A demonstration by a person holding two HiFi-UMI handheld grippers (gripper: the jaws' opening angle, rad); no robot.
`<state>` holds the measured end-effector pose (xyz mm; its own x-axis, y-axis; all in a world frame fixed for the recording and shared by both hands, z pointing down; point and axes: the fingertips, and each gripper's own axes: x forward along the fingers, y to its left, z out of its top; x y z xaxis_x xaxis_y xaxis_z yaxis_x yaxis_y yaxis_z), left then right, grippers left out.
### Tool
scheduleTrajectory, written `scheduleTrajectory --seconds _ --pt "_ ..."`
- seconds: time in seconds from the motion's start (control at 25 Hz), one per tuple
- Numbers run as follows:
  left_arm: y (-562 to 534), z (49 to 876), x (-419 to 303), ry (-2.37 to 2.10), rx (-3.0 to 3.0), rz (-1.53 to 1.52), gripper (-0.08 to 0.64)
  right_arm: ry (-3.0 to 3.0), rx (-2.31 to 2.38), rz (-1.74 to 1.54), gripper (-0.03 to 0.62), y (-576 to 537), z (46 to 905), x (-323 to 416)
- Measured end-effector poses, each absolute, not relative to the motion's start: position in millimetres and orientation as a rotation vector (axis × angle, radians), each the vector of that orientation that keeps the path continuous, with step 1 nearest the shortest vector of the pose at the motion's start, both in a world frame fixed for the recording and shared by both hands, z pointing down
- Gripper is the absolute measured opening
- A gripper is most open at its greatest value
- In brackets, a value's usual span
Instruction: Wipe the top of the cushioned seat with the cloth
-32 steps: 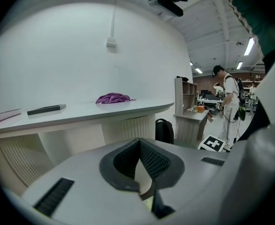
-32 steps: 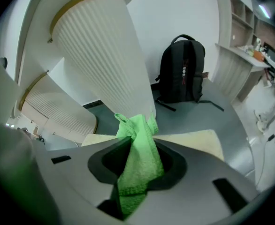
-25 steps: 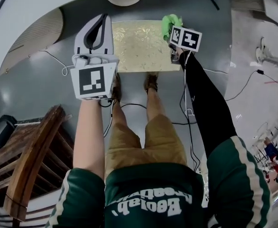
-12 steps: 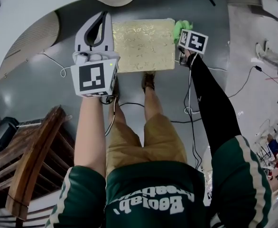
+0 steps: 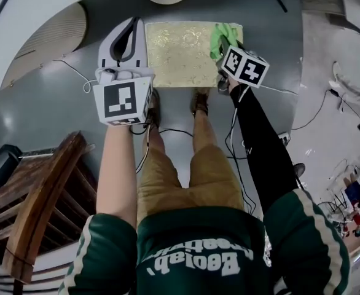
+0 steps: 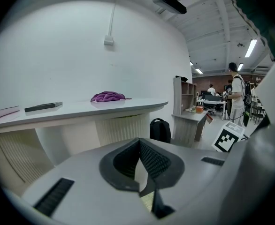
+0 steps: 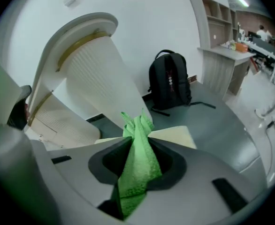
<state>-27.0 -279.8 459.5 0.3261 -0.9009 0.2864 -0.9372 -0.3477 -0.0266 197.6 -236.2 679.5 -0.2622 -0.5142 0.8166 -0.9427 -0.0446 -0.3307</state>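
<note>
Because the green cloth [image 7: 136, 125] is soft, light and limp, it bunches where the right gripper [image 7: 138, 153] has its jaws closed on it. I judge this gathered middle is the best place to hold it. It hangs over the far right corner of the cushioned seat [image 5: 180, 54], while the left gripper [image 5: 126, 39] waits by the seat's left edge, jaws together on nothing.

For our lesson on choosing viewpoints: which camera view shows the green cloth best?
The right gripper view: the green cloth fills the closed jaws, close up. The head view shows it small; the left gripper view misses it.
</note>
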Motion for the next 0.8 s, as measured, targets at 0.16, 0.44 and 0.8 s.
scheduleTrajectory --seconds 0.16,0.44,0.8 --pt "-270.5 456.2 -53.8 -1.716 2.430 0.356 0.015 -1.897 1.394 1.277 0.100 -220.2 668.5 98.7" --pt "-250.3 451.1 -94.3 -1.711 2.437 0.370 0.015 -1.883 1.239 1.321 0.100 -199.1 694.1 -20.4" --pt "-239.6 462.0 -142.3 -1.746 2.363 0.382 0.015 -1.756 1.156 1.218 0.098 -186.1 750.3 -36.0"
